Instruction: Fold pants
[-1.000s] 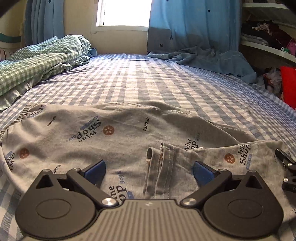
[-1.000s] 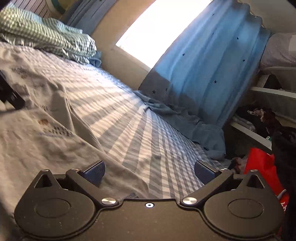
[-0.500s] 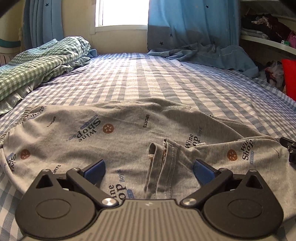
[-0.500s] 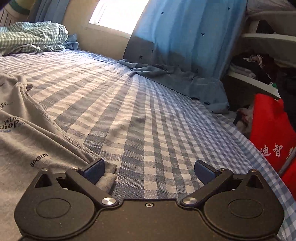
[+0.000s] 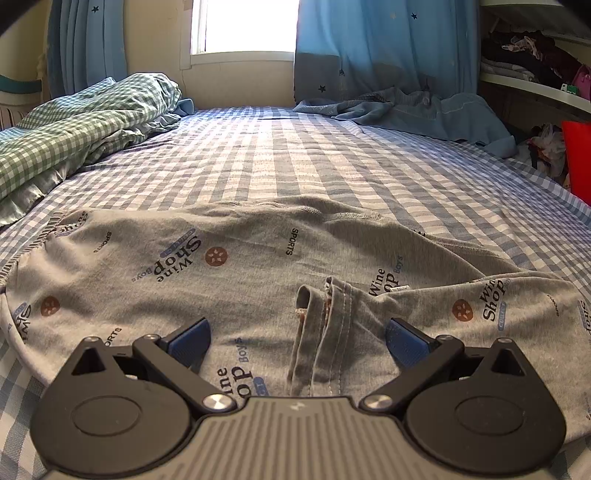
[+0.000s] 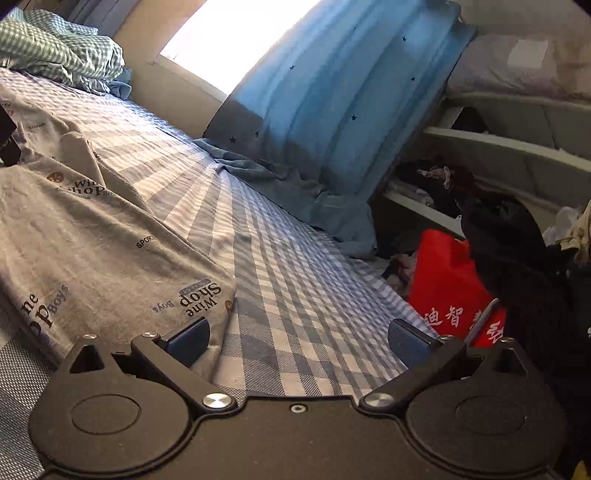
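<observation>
The left gripper hung low over the grey printed pants, its two blue-padded fingers spread wide apart with nothing between them but cloth lying flat below. Straight ahead of it, between the finger lines, a stitched hem of the pants stood up in a small fold. The fabric ran out to both sides of this gripper and a little way beyond it, ending in a seamed edge on the blue checked bedsheet. Farther ahead and to the left lay a crumpled green checked quilt; farther ahead to the right, a heap of blue cloth sat on the bed under a blue starred curtain. The bright window closed the view.

The right gripper was also parted wide and held nothing. Its left finger sat just over the near corner of the pants, though whether it touched the cloth could not be told; its right finger hung over bare sheet. The pants stretched away to the left of this gripper. To its right, beyond the bed edge, stood a red bag with white characters, and behind that shelves crowded with clothes.
</observation>
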